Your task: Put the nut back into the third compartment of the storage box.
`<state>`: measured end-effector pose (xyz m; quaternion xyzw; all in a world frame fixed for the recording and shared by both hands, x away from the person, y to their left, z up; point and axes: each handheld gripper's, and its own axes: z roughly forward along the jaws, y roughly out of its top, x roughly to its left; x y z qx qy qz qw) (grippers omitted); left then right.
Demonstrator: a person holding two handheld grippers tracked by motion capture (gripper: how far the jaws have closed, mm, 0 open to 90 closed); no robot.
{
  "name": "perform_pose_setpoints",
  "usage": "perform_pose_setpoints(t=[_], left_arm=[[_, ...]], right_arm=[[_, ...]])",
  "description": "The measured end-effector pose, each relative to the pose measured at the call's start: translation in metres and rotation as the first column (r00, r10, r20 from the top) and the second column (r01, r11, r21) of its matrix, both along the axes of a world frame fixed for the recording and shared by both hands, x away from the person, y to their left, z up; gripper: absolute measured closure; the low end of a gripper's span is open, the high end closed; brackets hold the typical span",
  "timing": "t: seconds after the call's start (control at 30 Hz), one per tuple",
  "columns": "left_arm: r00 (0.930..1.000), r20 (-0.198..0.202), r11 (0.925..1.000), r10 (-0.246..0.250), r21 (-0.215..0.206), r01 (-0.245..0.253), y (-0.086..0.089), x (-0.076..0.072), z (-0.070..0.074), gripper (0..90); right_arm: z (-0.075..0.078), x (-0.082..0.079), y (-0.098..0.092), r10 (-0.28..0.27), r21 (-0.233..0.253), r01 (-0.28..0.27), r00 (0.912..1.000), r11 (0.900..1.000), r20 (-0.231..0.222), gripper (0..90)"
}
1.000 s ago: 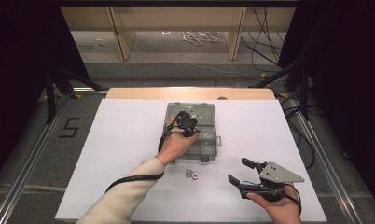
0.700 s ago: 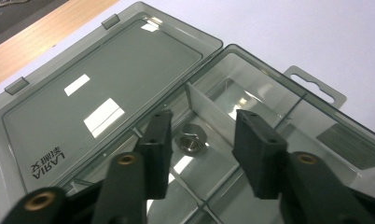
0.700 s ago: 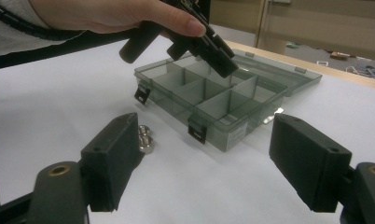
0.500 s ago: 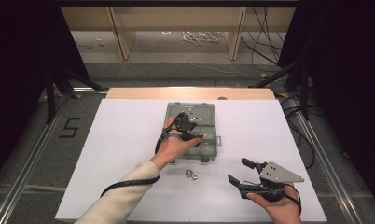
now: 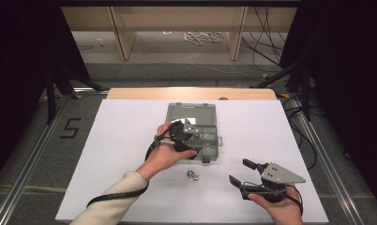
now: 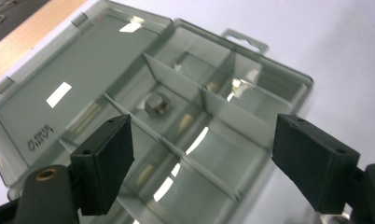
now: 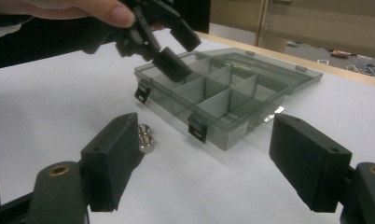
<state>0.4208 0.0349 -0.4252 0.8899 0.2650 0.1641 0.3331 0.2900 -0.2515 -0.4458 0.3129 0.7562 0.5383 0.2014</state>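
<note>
Smoke-grey plastic formed the organiser box, which lay open on the white table sheet in the high view, its lid folded back toward twelve o'clock. The left gripper hovered over the box with its jaws spread and empty. Two loose steel nuts lay on the sheet at six o'clock from the box, just beside its front edge. The right gripper rested at about four o'clock from the box, well apart from it, jaws likewise spread around nothing. Beyond the table stood a pale wooden frame on a grey floor, with coiled cord and dark cables at twelve to one o'clock, and a painted numeral at nine o'clock.

From the left gripper view, one nut already sat in a middle compartment, and the black jaws stood wide over the dividers. Doing this step well would probably mean lifting clear of the dividers first, then coming down on the loose nuts squarely, one at a time, pinching across the flats.

From the right gripper view, the nuts lay touching each other near the left jaw, though whether one leaned on the other was hard to tell. The box latches hung open toward the camera.
</note>
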Motion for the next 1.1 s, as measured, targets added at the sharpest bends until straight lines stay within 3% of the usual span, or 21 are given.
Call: perform_pose_setpoints(t=[0.3,0.5,0.8,1.03,1.1], left_arm=[[0.9983,-0.041,0.9983,-0.042,0.04,0.043,0.008,-0.019,-0.001,23.2],[0.994,-0.077,0.9929,-0.077,0.085,0.084,0.008,-0.034,-0.007,25.9],[0.9794,-0.142,0.9747,-0.144,0.151,0.165,0.002,-0.049,-0.018,31.7],[0.9715,-0.176,0.9664,-0.159,0.174,0.189,-0.005,-0.05,-0.028,37.8],[0.9679,-0.191,0.9622,-0.163,0.186,0.199,-0.007,-0.049,-0.031,39.5]], right_arm=[[0.0,0.0,0.001,-0.004,0.002,0.004,1.0,1.0,0.0,25.3],[0.0,0.0,0.0,-0.003,0.001,0.003,1.0,1.0,0.001,25.3],[0.0,0.0,0.001,-0.004,0.0,0.004,1.0,1.0,0.004,25.3],[0.0,0.0,0.0,-0.003,-0.005,0.003,1.0,1.0,0.0,25.3],[0.0,0.001,0.0,-0.001,-0.005,0.001,0.9998,1.0,0.02,25.3]])
